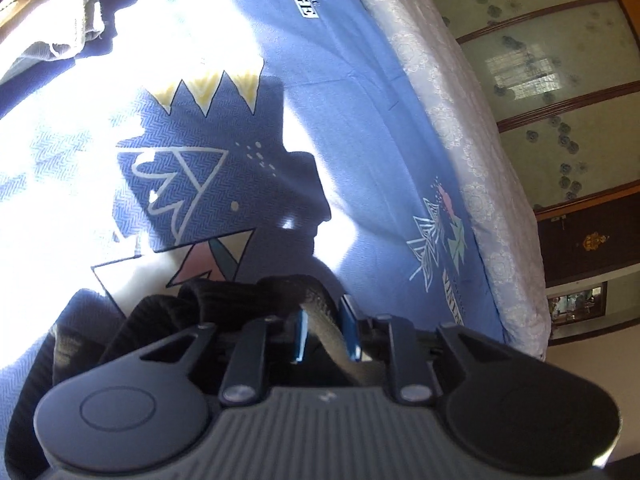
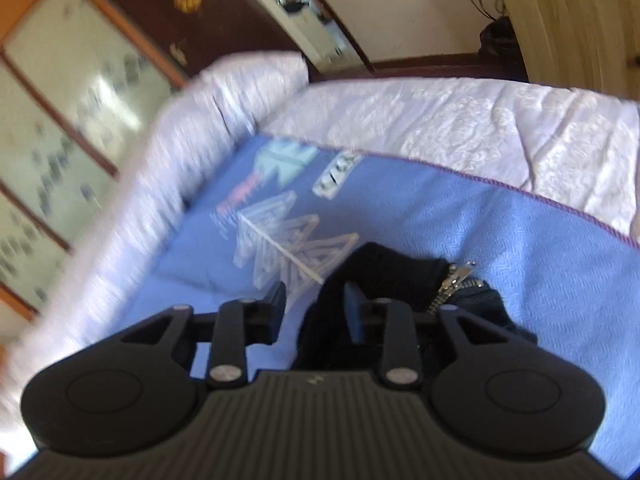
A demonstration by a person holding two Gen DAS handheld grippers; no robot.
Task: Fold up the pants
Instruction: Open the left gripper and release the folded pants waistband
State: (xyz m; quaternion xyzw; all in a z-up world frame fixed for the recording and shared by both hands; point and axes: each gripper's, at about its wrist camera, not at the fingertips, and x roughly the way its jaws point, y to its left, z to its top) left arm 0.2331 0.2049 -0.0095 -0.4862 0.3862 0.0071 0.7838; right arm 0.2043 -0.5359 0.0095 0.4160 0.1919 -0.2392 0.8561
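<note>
The black pants (image 1: 224,300) hang bunched just in front of my left gripper (image 1: 326,330), above the blue patterned sheet (image 1: 340,120). That gripper is shut on a grey-lined edge of the pants between its blue pads. In the right wrist view, the pants (image 2: 384,276) show a metal zipper (image 2: 454,280) beside my right gripper (image 2: 316,308). Its jaws stand apart, with black fabric lying against the right finger (image 2: 354,312) and blue sheet (image 2: 520,240) showing in the gap.
The bed has a white quilted cover (image 2: 460,120) around the blue sheet. Beige clothing (image 1: 60,24) lies at the far corner in bright sunlight. A wooden wardrobe with frosted glass panels (image 1: 560,80) stands past the bed edge.
</note>
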